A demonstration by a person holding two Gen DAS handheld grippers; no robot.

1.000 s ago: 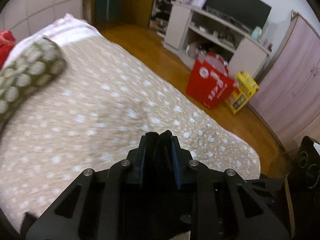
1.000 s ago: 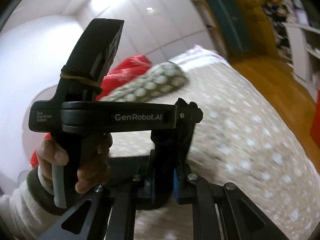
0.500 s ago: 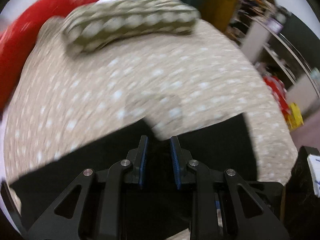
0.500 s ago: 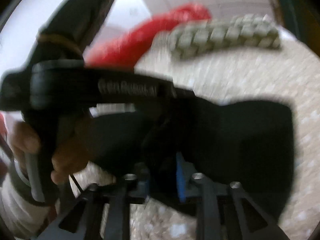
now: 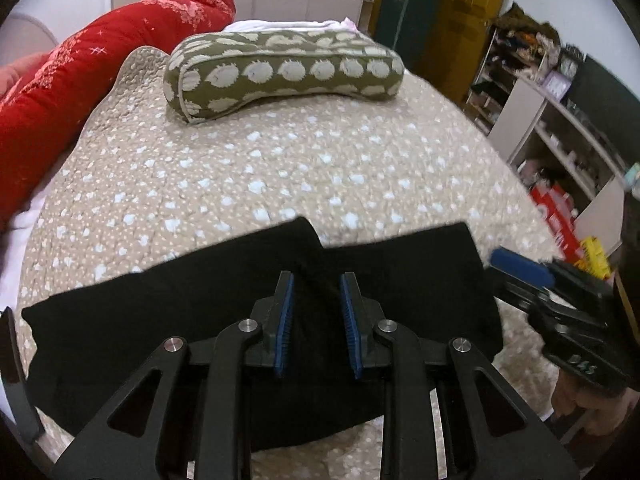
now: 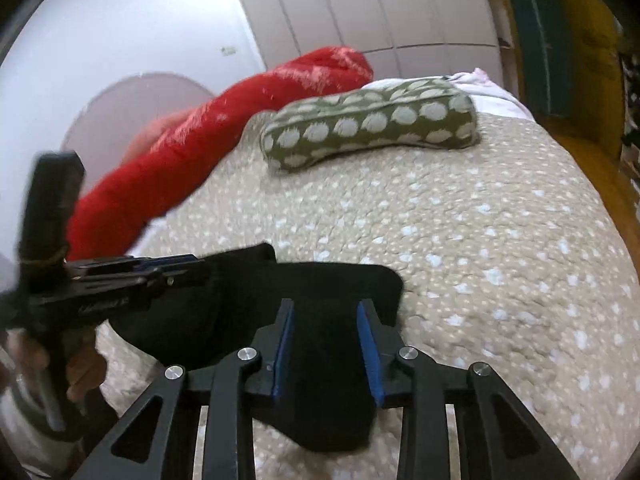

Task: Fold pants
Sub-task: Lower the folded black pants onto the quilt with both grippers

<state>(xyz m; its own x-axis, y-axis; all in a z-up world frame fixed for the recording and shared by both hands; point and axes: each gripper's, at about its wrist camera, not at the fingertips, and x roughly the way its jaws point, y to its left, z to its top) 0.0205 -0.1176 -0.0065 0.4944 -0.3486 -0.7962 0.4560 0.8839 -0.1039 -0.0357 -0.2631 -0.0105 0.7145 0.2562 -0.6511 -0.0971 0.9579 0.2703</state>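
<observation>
I have the black pants (image 5: 168, 320) lying across the near edge of the bed, on the beige dotted quilt (image 5: 280, 168). In the left wrist view they spread wide and mostly flat, with a raised ridge of cloth running up between my fingers; in the right wrist view the same dark cloth (image 6: 328, 292) bunches in a thicker fold.

My left gripper (image 5: 318, 280) sits low over the middle of the pants, its blue pads spread apart with the ridge between them, not pinched. My right gripper (image 6: 326, 308) is likewise spread, both pads standing clear over the cloth at its right end. From the right wrist view I see the left gripper pointing in from the left with a hand (image 6: 84, 364) around its handle.

A second ago both grippers were clamped on a black bunch held up off the bed; half a second ago the cloth was coming down in a blur. Now it rests on the quilt and both have let go.

Beyond lie the green spotted pillow (image 5: 280, 72) and the red blanket (image 5: 80, 80).
</observation>
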